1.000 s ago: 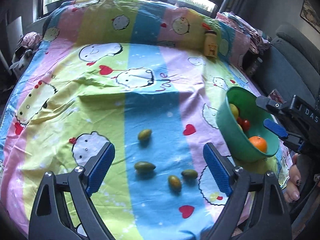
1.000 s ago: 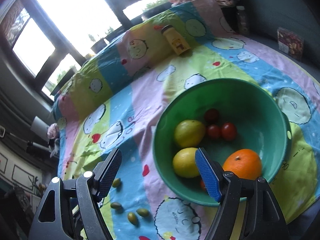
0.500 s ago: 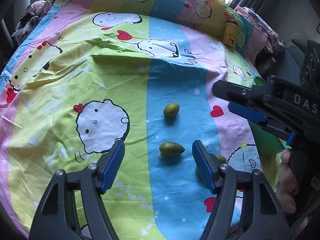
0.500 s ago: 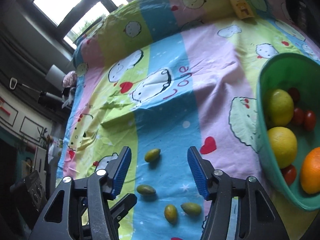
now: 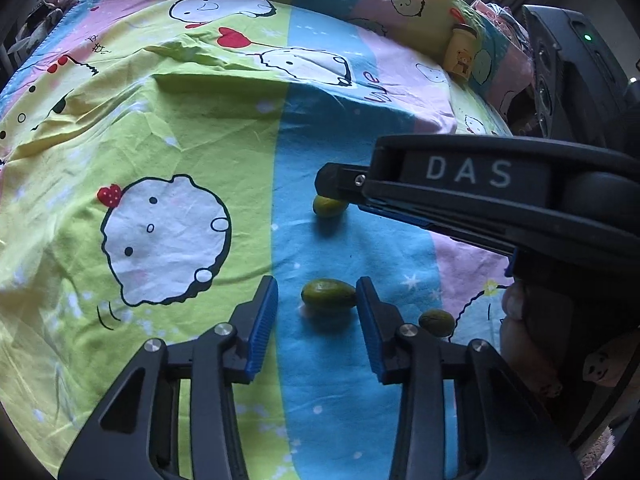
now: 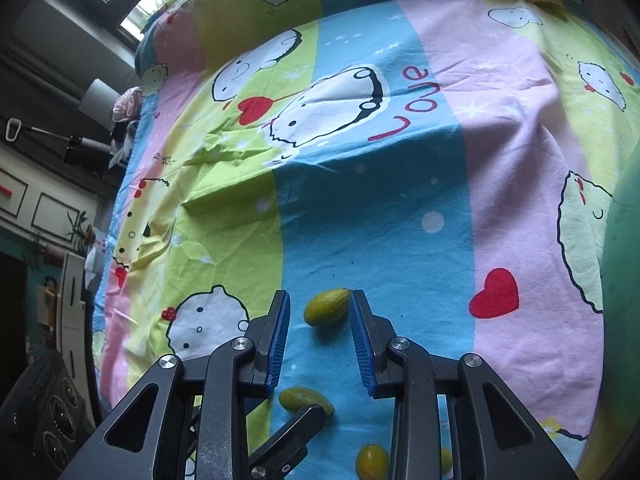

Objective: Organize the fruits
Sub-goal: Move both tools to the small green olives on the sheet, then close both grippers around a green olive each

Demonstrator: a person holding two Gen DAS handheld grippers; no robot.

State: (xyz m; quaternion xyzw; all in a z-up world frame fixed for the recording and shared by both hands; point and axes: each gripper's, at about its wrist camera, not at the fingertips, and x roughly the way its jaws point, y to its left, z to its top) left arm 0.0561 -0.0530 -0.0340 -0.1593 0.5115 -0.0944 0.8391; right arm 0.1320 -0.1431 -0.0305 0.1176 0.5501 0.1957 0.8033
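Both tools, left (image 5: 316, 312) & right (image 6: 319, 334), just narrowing, each w/ a green fruit (image 5: 329, 296) between, unpinched; we risk fruit rolling off soft sheet (image 5: 180, 128).

"DAS" on right gripper (image 5: 332, 184) body; "Love" printed on bedsheet (image 6: 404, 104).

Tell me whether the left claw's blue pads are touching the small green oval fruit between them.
Apart. The left wrist view shows blue sheet between the small green oval fruit and each pad of the left claw, whose jaws have just been closing.
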